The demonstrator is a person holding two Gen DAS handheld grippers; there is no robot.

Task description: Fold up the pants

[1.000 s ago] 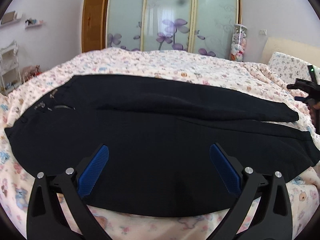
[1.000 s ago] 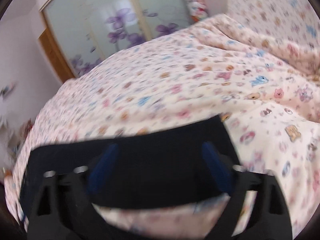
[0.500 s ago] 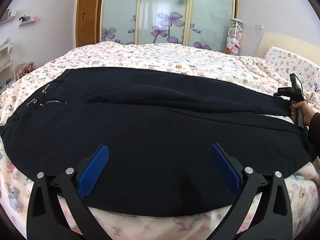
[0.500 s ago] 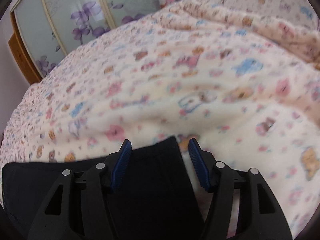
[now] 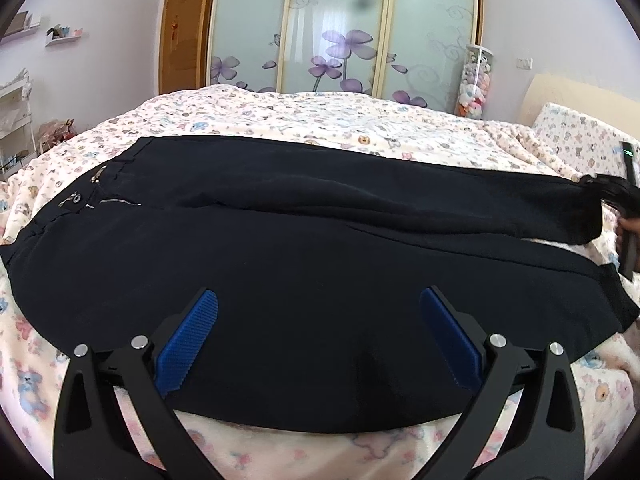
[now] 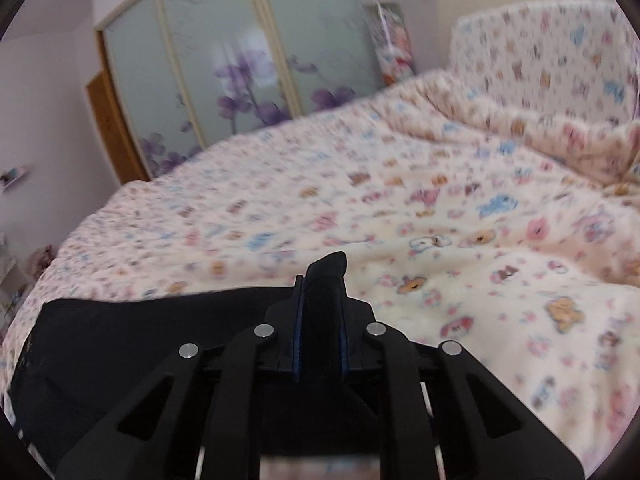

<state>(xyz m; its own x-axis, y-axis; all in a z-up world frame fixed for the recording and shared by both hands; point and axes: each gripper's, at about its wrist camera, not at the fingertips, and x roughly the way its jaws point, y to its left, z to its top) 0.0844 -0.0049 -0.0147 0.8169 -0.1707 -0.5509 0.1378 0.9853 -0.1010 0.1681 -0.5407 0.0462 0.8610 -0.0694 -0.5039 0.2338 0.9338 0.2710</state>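
My black pants (image 5: 304,264) lie spread lengthwise across the bed (image 5: 320,116), waistband toward its left edge and leg ends toward the right edge by the headboard, with the near leg running along the front edge of the bed. A small zipper (image 5: 120,201) shows near the waistband. My right gripper (image 6: 320,312) is clenched on the hem of the far leg, a tuft of black cloth poking up between its blue pads (image 6: 297,340); that view is blurred, so I can't say how much cloth it has. In the left view I can just make out the right gripper (image 5: 612,188) at the far leg end. My left gripper (image 5: 319,312) hangs over the near leg, spread wide and grasping nothing. Beyond the bed stand sliding wardrobe doors (image 5: 344,28) with purple flowers.
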